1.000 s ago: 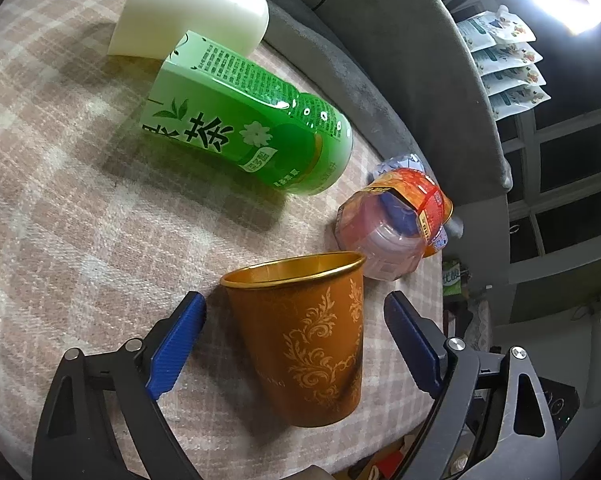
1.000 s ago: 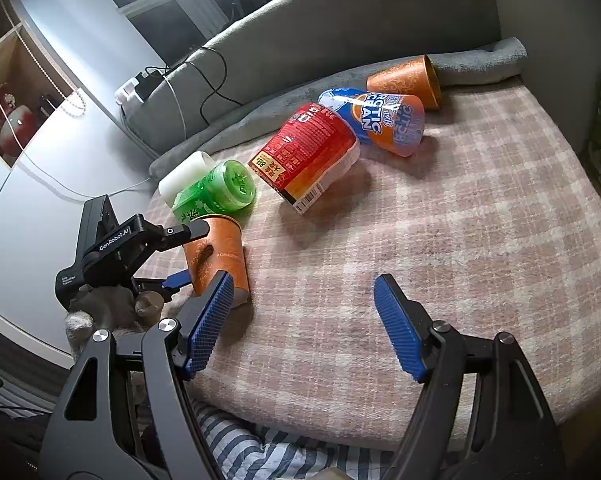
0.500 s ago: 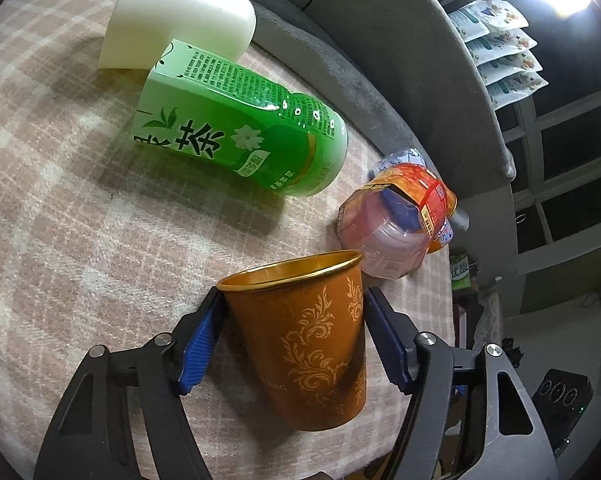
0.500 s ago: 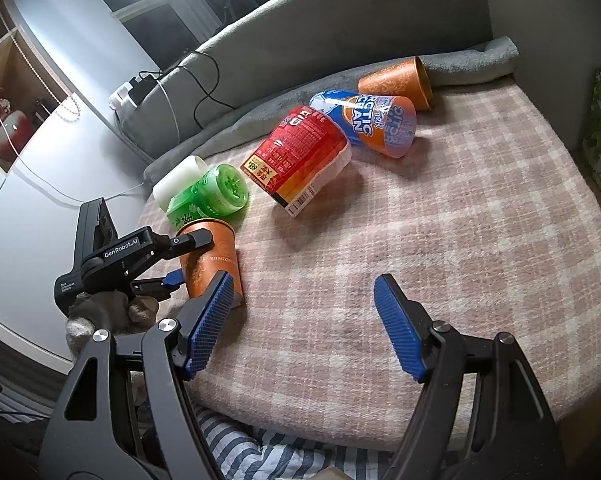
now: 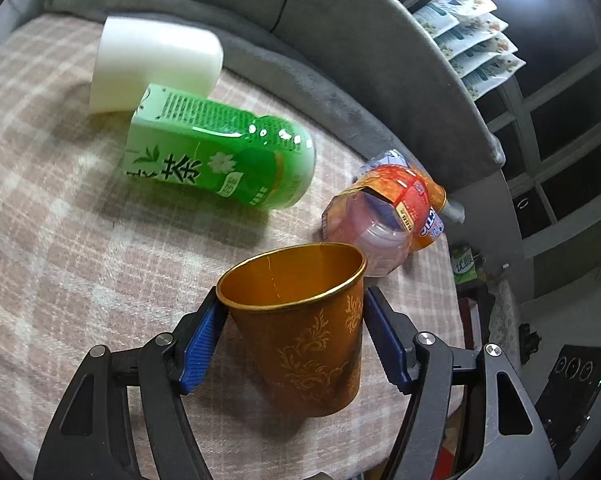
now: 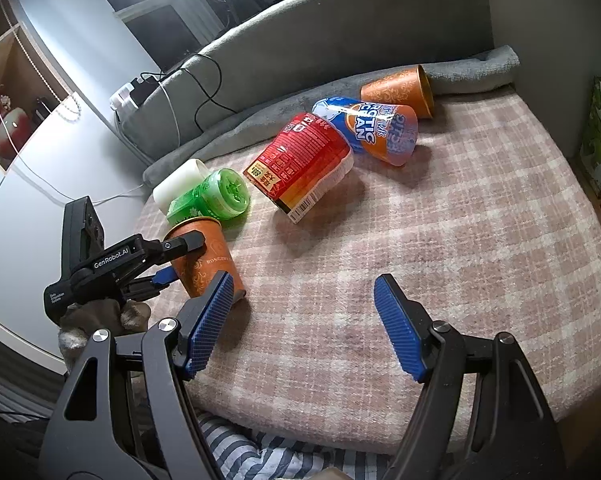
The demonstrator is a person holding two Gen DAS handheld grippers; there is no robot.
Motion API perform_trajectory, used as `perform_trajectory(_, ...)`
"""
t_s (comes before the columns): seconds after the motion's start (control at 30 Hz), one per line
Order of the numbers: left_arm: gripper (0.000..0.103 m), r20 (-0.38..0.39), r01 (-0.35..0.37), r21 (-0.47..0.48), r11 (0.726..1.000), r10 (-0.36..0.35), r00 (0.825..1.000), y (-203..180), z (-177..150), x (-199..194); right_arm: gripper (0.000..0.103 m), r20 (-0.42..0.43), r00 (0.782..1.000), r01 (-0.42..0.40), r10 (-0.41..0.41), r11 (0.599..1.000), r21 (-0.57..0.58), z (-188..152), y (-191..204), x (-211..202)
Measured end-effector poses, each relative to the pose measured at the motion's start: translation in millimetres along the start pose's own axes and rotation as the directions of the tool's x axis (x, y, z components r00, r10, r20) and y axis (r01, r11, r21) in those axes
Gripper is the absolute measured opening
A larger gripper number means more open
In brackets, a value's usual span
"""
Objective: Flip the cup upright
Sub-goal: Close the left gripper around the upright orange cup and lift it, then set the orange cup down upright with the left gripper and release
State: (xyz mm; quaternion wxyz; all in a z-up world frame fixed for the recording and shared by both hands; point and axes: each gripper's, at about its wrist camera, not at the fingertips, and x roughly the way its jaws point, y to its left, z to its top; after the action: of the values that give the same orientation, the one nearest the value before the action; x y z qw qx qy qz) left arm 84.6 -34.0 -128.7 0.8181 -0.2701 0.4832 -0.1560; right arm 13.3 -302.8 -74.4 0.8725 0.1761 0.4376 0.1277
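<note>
Two grippers: left gripper [image 5: 292,336] and right gripper [image 6: 304,324], each with blue ribbed pads on black arms.
Left jaws: pinching the orange cup [image 5: 300,328] on both sides just under its rim; both pads touch its wall.
Right jaws: spread wide, holding nothing, hanging above a bare stretch of the plaid blanket [image 6: 440,240].
Orange cup: stands mouth up, a little tilted, at the near corner of the blanket; gold inside, pale scroll pattern outside. In the right wrist view it [image 6: 204,258] appears at the left, with the left gripper [image 6: 168,260] around it.
Cup base: whether it rests on the blanket or is just clear of it cannot be told.
Green bottle [image 5: 220,160]: lies on its side just beyond the cup, apart from it, its base toward the right wrist camera [image 6: 216,196].
White cup [image 5: 152,64]: lies on its side behind the green bottle, touching it.
Red packet container [image 6: 304,168]: lies on its side near the middle of the blanket.
Blue and orange bottle [image 6: 372,130]: lies on its side behind the red one, close against it.
Second orange cup [image 6: 400,90]: lies on its side at the far edge, next to the grey towel [image 6: 472,68].
Grey backrest [image 6: 340,40]: curves round the far side; a black cable [image 6: 204,92] hangs over it.
</note>
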Motion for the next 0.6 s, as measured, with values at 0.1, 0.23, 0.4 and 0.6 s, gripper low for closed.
perform_trajectory(0.1,0.069,0.029,-0.024,0.045,0.999,0.023,0.999,-7,-2,-3,0.076,0.002,1.0,0.001,-0.001,1.0,-0.009,0,2,0)
perform_trajectory(0.23,0.069,0.077,-0.064,0.111,0.992,0.055,0.995,-15,-3,-8,0.076,0.007,1.0,0.0,0.0,1.0,-0.017,0,5,-1)
perform_trajectory(0.4,0.068,0.129,-0.108,0.174,0.979,0.086,0.988,-24,-4,-11,0.076,0.007,1.0,0.001,-0.001,1.0,-0.021,0,7,-1)
perform_trajectory(0.6,0.068,0.172,-0.164,0.245,0.955,0.123,0.977,-31,-4,-10,0.076,0.007,1.0,0.001,-0.001,1.0,-0.021,-1,7,0)
